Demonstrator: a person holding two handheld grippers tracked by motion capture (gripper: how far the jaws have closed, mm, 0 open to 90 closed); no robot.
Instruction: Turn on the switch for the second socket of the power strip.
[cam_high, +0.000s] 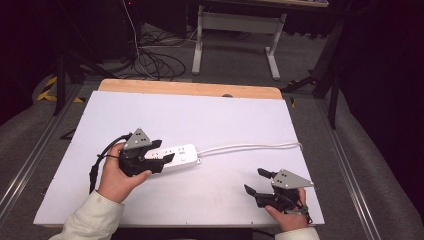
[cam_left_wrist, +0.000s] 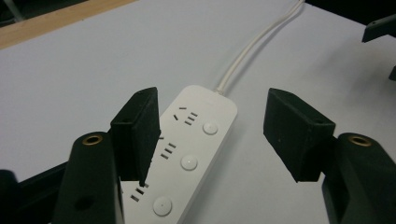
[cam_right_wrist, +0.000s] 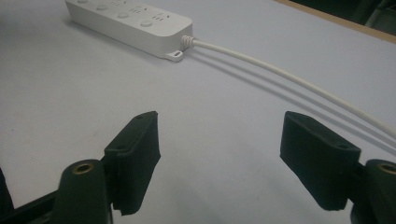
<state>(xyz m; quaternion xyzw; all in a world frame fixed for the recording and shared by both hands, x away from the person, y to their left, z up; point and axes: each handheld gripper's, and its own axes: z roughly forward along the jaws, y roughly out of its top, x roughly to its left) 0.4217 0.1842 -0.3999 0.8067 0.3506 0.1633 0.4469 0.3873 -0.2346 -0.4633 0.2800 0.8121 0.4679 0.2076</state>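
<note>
A white power strip lies flat on the white table, left of the table's centre, sockets and round buttons facing up. Its white cable leaves the right end and runs across to the table's right edge

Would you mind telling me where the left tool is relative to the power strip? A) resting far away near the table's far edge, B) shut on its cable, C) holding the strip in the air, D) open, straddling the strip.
D: the left tool is open, jaws either side of the power strip, which lies on the table.
</note>
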